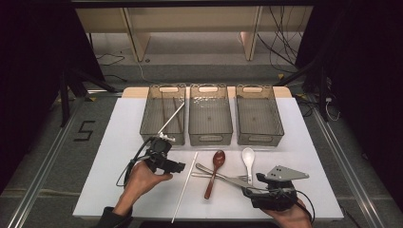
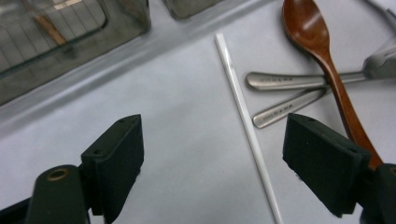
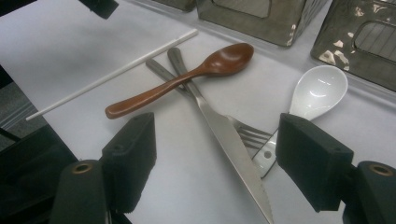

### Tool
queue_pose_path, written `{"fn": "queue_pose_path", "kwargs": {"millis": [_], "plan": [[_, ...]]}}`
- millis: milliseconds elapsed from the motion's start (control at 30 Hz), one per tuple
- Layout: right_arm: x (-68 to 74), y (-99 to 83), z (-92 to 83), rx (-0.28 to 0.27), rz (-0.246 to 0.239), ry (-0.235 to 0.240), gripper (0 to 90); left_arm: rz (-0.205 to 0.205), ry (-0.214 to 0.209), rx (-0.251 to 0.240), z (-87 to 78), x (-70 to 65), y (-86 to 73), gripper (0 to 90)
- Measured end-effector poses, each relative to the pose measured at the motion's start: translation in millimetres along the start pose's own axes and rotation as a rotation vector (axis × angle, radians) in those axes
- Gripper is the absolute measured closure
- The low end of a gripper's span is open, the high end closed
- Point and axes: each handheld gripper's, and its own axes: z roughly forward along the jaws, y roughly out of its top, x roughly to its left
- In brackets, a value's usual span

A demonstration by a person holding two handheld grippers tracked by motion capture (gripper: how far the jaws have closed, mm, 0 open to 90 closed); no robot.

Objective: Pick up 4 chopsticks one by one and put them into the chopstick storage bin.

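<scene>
White desk [image 1: 119, 156] w/ dark floor around it; three grey wire baskets [image 1: 210, 121] in a row at its far edge serve as ref. landmark.

Left gripper [image 1: 178, 167]: held in person's left hand [image 1: 142, 179], just in front of the left-most basket. Fingers [image 2: 114, 154] wide apart, nothing between them but bare desk. No contact w/ any item.

White stick [image 2: 243, 107]: long, thin, lies flat on desk in front of the gap between left and middle baskets, running away from them toward the near edge. In left gripper view it sits just inside the right-hand finger, not touched.

Brown wooden spoon [image 3: 182, 79]: in front of middle basket, bowl toward baskets, handle lying across the crossed knife [image 3: 224, 135] and fork [image 3: 252, 135]. White ceramic spoon [image 3: 317, 88]: in front of gap between middle and right baskets, bowl toward them, beside fork tines.

Right gripper [image 3: 215, 154]: near desk edge, in front of right basket, well apart from it. Fingers wide, knife blade and fork tines between them, pads not pressing on either.
</scene>
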Motion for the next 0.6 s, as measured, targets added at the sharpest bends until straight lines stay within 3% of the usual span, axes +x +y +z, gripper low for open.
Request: {"fn": "queue_pose_path", "kwargs": {"millis": [233,600], "plan": [[0.2,-0.6,0.3,0.005,0.001,-0.001,29.7,0.027,0.024,0.046,8.3,-10.3,-7.4,21.7],[0.9,-0.8,1.5,0.005,-0.005,0.001,29.7,0.074,-0.016,0.107,23.7,-23.2,-14.7,34.6]]}}
